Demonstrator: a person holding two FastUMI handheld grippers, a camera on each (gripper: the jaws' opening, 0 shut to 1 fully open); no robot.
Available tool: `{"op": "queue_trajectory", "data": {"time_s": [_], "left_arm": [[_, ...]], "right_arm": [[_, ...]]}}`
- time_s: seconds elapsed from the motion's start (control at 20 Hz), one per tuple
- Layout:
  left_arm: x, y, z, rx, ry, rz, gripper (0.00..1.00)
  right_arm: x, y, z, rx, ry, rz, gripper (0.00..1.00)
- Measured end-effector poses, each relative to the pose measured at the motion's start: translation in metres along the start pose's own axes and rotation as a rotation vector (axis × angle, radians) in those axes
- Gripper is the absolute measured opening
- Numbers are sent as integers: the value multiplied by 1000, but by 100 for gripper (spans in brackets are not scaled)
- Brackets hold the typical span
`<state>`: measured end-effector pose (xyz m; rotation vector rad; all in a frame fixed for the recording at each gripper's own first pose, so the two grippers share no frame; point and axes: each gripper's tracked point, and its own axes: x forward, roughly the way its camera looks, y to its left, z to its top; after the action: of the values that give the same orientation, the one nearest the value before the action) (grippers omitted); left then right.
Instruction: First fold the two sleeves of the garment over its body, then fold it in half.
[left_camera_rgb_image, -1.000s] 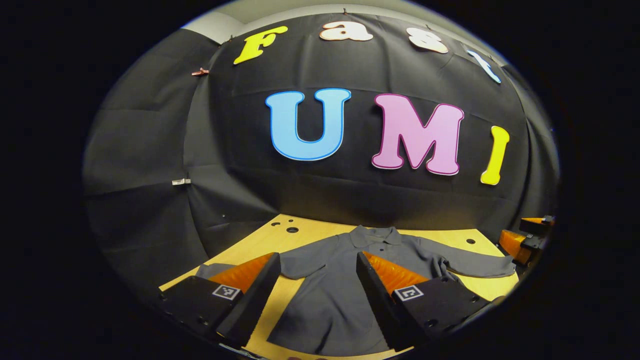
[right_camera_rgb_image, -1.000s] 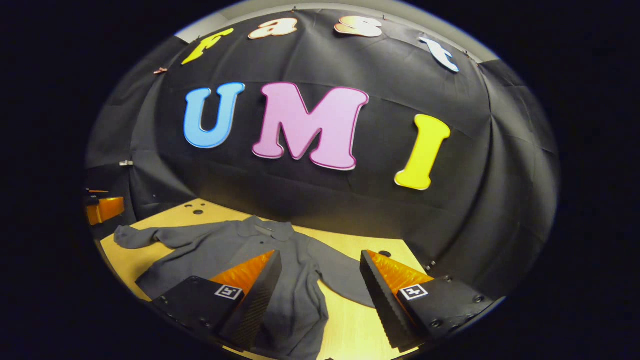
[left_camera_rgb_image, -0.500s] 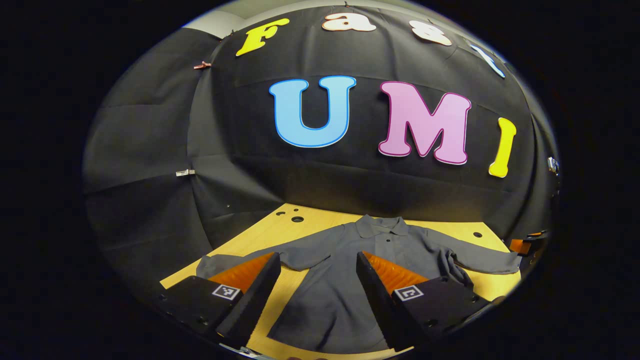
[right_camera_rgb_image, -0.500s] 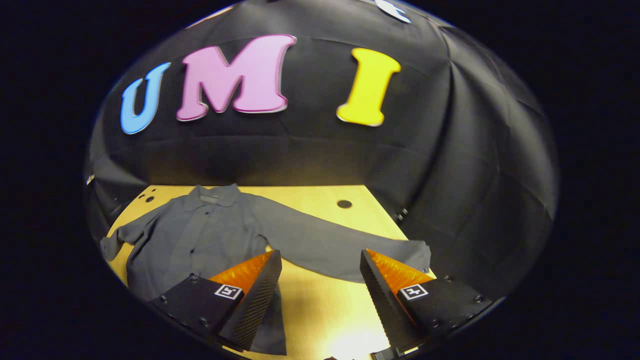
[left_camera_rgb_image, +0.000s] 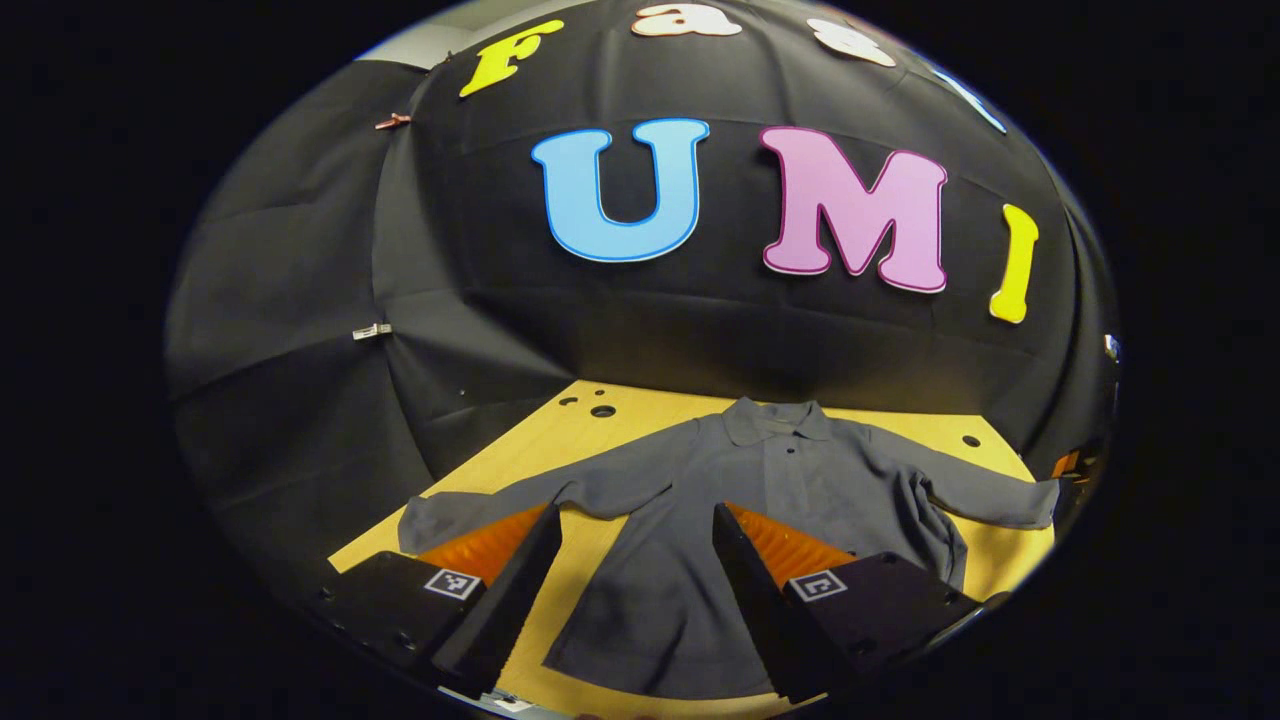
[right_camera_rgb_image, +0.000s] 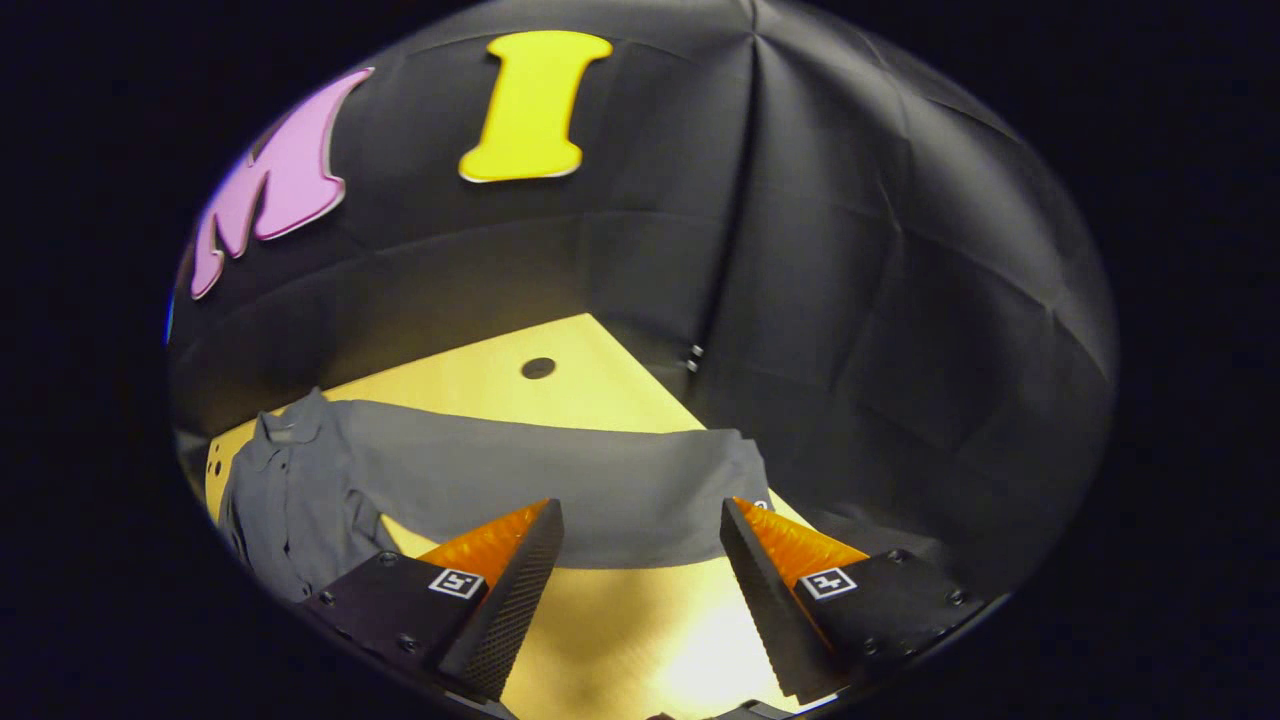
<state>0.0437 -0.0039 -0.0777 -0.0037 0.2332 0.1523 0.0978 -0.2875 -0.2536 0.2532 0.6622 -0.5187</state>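
A grey long-sleeved shirt (left_camera_rgb_image: 720, 540) lies face up on the wooden table (left_camera_rgb_image: 560, 440), collar (left_camera_rgb_image: 775, 420) toward the back wall. Its sleeves are spread out to both sides, one (left_camera_rgb_image: 470, 505) to the left and one (left_camera_rgb_image: 1000, 495) to the right. My left gripper (left_camera_rgb_image: 635, 512) hovers open over the shirt's lower left side, holding nothing. In the right gripper view the shirt's sleeve (right_camera_rgb_image: 560, 480) stretches across, with its cuff (right_camera_rgb_image: 740, 470) near the table's edge. My right gripper (right_camera_rgb_image: 640, 508) stands open just short of that sleeve, apart from it.
The black cloth wall (left_camera_rgb_image: 700, 340) stands close behind the table. Small holes (left_camera_rgb_image: 602, 411) mark the table's back left, and another hole (right_camera_rgb_image: 538, 367) lies behind the sleeve. The table's far corner (right_camera_rgb_image: 590, 320) meets the cloth. Bare wood (right_camera_rgb_image: 620, 640) lies under the right gripper.
My right gripper has swung to the right, from facing the shirt's body to facing the outstretched sleeve and its cuff. The left gripper has risen and tilted slightly; both stay open.
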Motion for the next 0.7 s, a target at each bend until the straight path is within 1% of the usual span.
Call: {"op": "queue_trajectory", "data": {"time_s": [0.2,0.35,0.45,0.55,0.7], "left_arm": [[6,2,-11,31,41,17,96],[7,-1,-23,23,70,19,96],[6,-8,-32,25,99,8,96],[3,-8,-40,44,116,6,96],[0,-11,-44,47,131,8,96]], "right_arm": [[35,-33,-6,74,49,-87,98],[63,-49,-18,113,87,-125,98],[80,-55,-32,188,132,-149,98],[91,-63,-41,264,164,-159,98],[94,-70,-45,284,188,-191,99]]}}
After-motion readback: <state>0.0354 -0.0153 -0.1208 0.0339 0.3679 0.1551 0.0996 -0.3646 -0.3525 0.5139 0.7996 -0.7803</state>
